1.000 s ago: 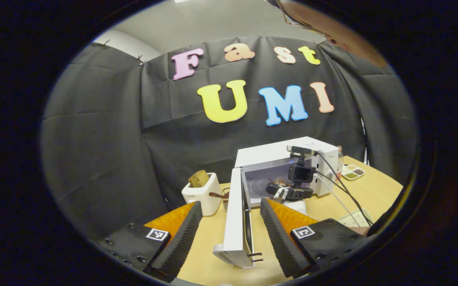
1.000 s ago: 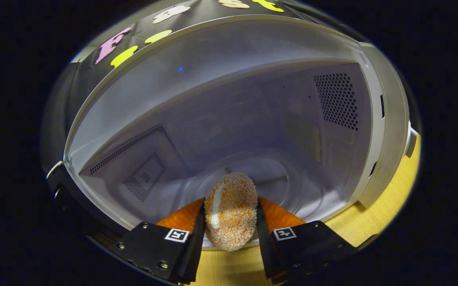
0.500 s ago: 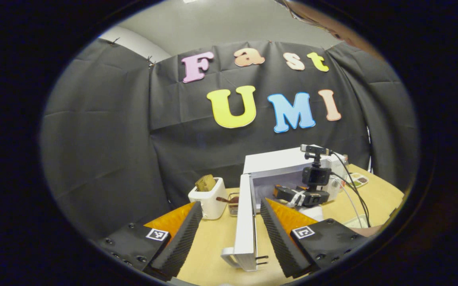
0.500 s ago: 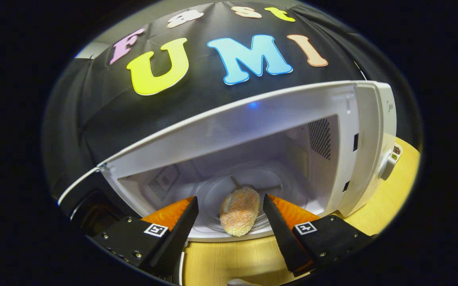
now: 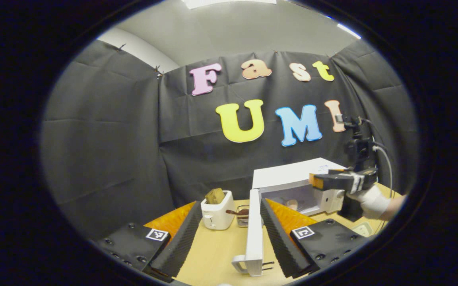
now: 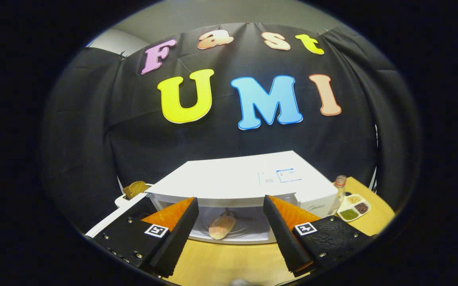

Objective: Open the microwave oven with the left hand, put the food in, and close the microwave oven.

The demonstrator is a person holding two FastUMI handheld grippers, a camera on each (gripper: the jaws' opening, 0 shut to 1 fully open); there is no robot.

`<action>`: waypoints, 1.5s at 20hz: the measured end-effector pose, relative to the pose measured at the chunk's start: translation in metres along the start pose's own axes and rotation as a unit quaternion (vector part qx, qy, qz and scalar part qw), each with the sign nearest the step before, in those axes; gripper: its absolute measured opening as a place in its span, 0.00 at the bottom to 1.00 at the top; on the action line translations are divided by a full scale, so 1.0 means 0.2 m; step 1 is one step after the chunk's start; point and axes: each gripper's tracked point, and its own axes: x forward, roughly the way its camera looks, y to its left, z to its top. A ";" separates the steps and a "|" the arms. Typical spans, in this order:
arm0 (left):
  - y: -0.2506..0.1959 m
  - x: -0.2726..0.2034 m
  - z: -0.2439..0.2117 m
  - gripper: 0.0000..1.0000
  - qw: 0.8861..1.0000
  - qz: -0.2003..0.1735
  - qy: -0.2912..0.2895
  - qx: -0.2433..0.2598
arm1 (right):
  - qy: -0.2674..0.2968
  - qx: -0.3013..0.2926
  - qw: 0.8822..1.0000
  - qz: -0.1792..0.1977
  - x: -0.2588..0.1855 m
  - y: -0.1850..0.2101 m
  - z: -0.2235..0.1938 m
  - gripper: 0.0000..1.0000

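Wooden table [image 6: 229, 262] under open microwave [image 6: 245, 178], black-draped booth.

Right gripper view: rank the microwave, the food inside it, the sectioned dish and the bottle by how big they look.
1. microwave, by far the largest.
2. food on the turntable.
3. sectioned dish and bottle: these look about alike, and both sit farther back, so I leave them unranked.

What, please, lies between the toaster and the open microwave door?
In the left gripper view, a small wire basket with a dark brown item on it stands on the table between the toaster and the door.
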 end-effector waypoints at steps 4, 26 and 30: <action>0.10 -0.03 -0.02 0.99 1.000 0.015 -0.006 0.023 | -0.008 -0.056 0.998 0.001 -0.30 -0.19 0.22 0.99; 0.22 0.05 -1.03 0.97 0.993 0.040 0.108 -0.011 | 0.003 -0.069 0.997 -0.043 -0.95 -0.70 0.64 0.98; 0.20 0.04 -1.03 0.94 0.994 0.031 0.109 0.010 | -0.008 -0.063 0.997 -0.054 -0.97 -0.75 0.68 0.98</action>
